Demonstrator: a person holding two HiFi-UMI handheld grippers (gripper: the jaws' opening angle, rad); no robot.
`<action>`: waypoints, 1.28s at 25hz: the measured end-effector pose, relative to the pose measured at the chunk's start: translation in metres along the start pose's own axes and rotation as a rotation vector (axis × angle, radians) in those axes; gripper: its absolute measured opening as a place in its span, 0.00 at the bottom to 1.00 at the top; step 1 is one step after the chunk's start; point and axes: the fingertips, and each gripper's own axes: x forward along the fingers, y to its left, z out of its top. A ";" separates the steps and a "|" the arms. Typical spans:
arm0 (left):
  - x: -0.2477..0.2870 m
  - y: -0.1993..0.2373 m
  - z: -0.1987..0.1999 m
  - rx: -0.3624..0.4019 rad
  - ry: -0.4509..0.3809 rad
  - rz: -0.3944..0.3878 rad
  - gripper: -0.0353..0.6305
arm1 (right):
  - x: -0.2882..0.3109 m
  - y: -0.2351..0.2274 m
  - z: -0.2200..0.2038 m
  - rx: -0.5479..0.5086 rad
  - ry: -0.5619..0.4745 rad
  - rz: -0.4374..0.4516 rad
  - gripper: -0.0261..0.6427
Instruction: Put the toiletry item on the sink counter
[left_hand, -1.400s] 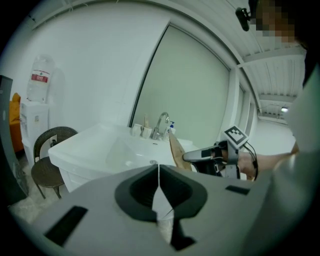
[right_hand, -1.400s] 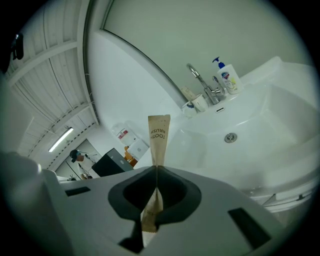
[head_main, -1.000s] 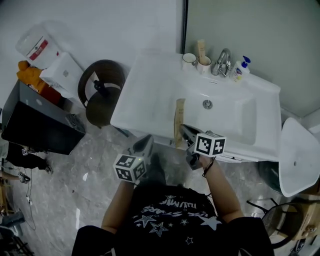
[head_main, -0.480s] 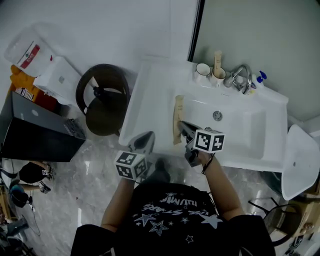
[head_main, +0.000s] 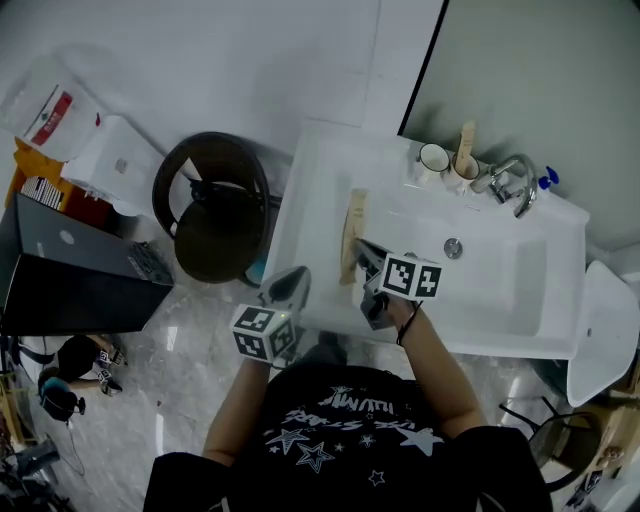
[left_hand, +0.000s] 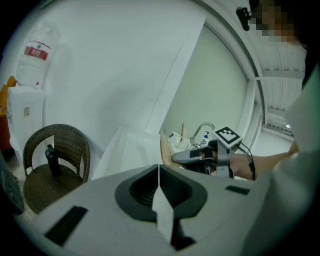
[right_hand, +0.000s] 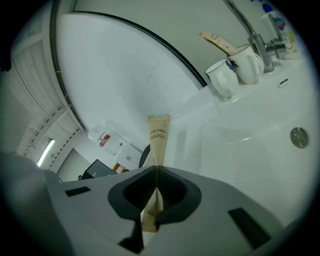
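Note:
A slim tan toothbrush packet (head_main: 352, 222) hangs over the left part of the white sink counter (head_main: 310, 185), just left of the basin. My right gripper (head_main: 359, 250) is shut on the packet's near end. In the right gripper view the packet (right_hand: 159, 137) sticks up from between the closed jaws of the right gripper (right_hand: 156, 176), with its print facing me. My left gripper (head_main: 292, 280) hovers in front of the counter's near edge. In its own view the left gripper (left_hand: 159, 172) is shut with nothing in it.
Two white cups (head_main: 446, 160), one with a tan packet standing in it, sit by the faucet (head_main: 512, 178) at the counter's back. A dark wicker stool (head_main: 213, 205) stands left of the sink. A black case (head_main: 70, 275) lies further left and a white fixture (head_main: 600, 330) stands to the right.
The head view has swung, so the sink now sits further right and higher in frame. My right gripper still holds the packet over the counter's left side. The left gripper has barely moved.

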 end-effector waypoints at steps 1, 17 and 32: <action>0.002 0.004 0.001 0.000 0.001 -0.002 0.08 | 0.006 -0.001 0.001 0.021 -0.002 -0.004 0.07; 0.015 0.046 0.015 0.001 0.013 -0.017 0.08 | 0.066 -0.010 -0.010 0.149 0.053 -0.103 0.07; 0.015 0.058 0.018 -0.012 0.009 -0.009 0.08 | 0.080 -0.012 -0.020 0.102 0.109 -0.172 0.07</action>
